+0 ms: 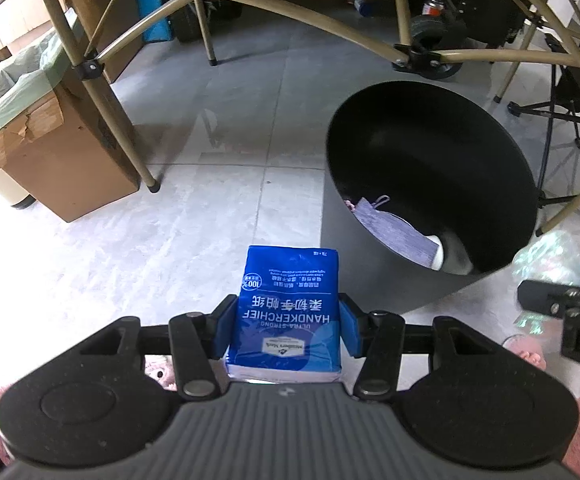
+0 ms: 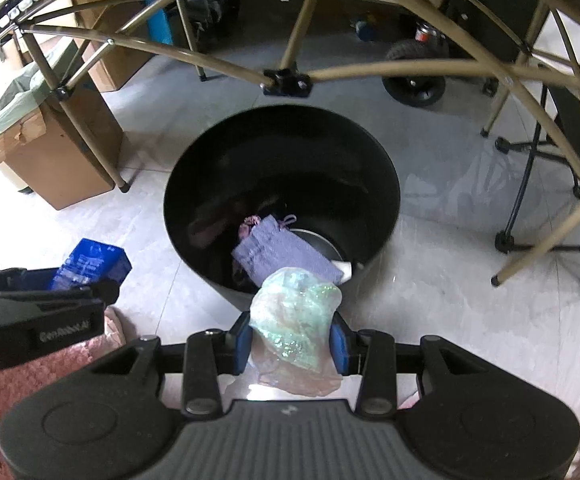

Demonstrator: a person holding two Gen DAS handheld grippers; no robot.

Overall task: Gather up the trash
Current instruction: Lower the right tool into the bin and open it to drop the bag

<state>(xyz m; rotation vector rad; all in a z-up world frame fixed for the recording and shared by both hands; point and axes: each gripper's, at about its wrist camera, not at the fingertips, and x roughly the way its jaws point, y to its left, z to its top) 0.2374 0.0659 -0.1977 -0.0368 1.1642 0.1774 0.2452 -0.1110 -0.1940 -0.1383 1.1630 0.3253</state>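
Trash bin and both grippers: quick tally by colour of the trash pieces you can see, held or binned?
Blue: 1, tissue pack held by left gripper
Iridescent: 1, crumpled wrapper held by right gripper
Purple: 1, pouch inside black bin
White: 1, unclear piece in bin
Total: 4

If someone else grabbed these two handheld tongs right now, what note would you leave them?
Left tongs: shut on the blue handkerchief pack, held over the floor, left of the black bin, not yet above it.
Right tongs: shut on a crumpled iridescent wrapper, at the bin's near rim.
Done: a purple pouch and something white beside it already lie in the bin.
Left: probably drop the wrapper in first, then bring the pack over the opening and release it.
A lined cardboard box stands further left.
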